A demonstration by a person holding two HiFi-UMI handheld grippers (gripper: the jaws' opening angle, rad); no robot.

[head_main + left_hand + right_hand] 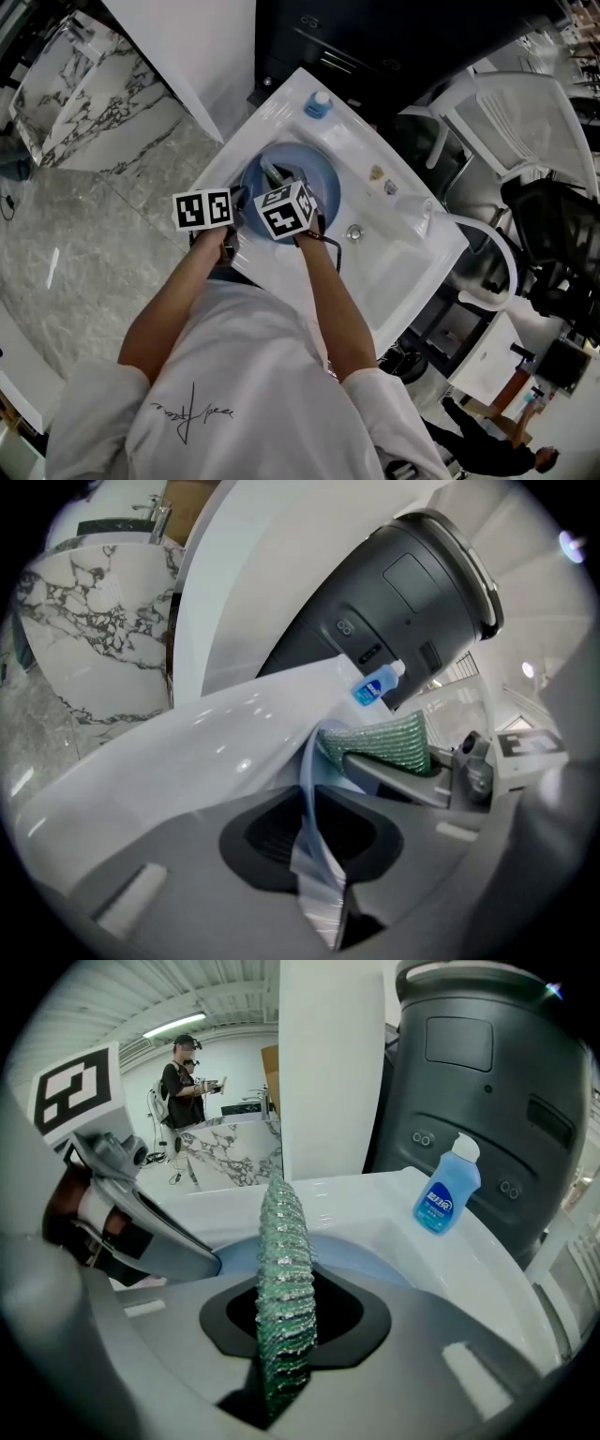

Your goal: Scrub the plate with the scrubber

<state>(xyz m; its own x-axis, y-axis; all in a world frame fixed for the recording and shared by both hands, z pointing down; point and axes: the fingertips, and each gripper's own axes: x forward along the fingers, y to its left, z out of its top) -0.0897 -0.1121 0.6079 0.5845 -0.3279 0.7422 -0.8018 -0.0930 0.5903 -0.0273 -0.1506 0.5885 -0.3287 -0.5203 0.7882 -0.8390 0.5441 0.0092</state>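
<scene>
A pale blue plate (314,173) stands tilted in the white sink (398,239). My left gripper (242,202) is shut on the plate's near rim; in the left gripper view the thin rim (314,850) runs between the jaws. My right gripper (281,183) is shut on a green mesh scrubber (284,1288), which stands on edge between its jaws, over the plate's blue face (361,1255). In the left gripper view the scrubber (380,742) lies against the plate's upper part. The contact between scrubber and plate is hidden in the head view.
A blue detergent bottle (446,1190) stands on the sink's far corner. The drain (353,232) is to the right of the plate. A dark cabinet (487,1072) rises behind the sink. A white chair (511,122) is at the right, a marble counter (80,94) at the left. A person (183,1091) stands far off.
</scene>
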